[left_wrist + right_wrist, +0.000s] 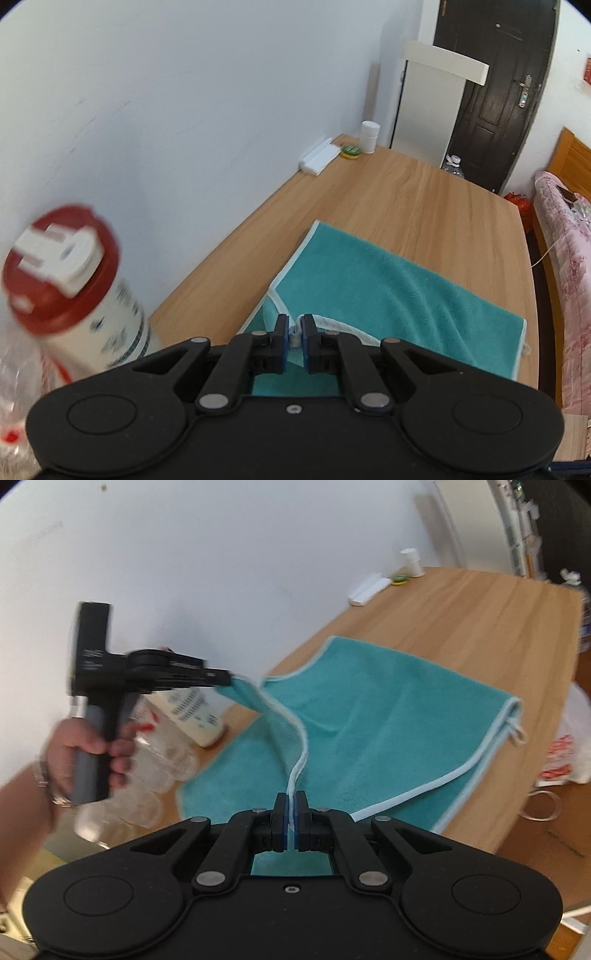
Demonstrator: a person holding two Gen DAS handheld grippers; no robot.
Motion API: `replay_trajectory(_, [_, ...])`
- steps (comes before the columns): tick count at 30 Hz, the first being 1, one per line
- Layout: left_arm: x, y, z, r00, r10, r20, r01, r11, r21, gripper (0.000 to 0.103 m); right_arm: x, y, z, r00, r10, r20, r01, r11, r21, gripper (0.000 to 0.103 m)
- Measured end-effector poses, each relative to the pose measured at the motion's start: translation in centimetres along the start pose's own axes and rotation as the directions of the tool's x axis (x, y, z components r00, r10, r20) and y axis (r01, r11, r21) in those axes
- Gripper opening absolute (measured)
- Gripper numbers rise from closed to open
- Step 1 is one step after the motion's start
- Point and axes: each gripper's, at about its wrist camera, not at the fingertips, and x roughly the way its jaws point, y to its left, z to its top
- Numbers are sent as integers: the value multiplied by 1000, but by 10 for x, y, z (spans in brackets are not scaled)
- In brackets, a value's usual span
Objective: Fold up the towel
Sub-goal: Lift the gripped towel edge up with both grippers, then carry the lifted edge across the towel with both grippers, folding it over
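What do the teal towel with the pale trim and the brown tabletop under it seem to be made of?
Teal towel with pale trim: soft terry or microfibre cloth, judging by its matte, fuzzy nap and limp drape between the grippers. Brown tabletop: wood or wood-look laminate, going by the printed-looking straight grain and smooth, low-sheen surface; which one cannot be told.

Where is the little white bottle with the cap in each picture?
Left wrist view: the white bottle stands at the far corner of the table, up and right of middle, next to the wall.
Right wrist view: the same bottle is near the top right, again at the table's far corner.
Shared landmark: the small green and yellow round thing sits right beside it in both views, beyond the teal towel.
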Motion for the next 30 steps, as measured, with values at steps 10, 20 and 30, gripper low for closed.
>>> replay_trajectory(10, [-26, 6, -40, 999, 49, -19, -49, 999, -23, 7, -18, 26, -41, 990, -141, 5, 141, 990, -18, 3])
replay_trajectory(20, [-33, 44, -62, 999, -12, -33, 13, 999, 37, 7, -18, 69, -69, 979, -205, -5, 205, 979, 5, 3])
replay_trajectory(30, [-13, 75, -78, 994, -41, -100, 42, 999, 9, 30, -15, 82, -85, 970, -236, -62, 236, 972, 0, 3])
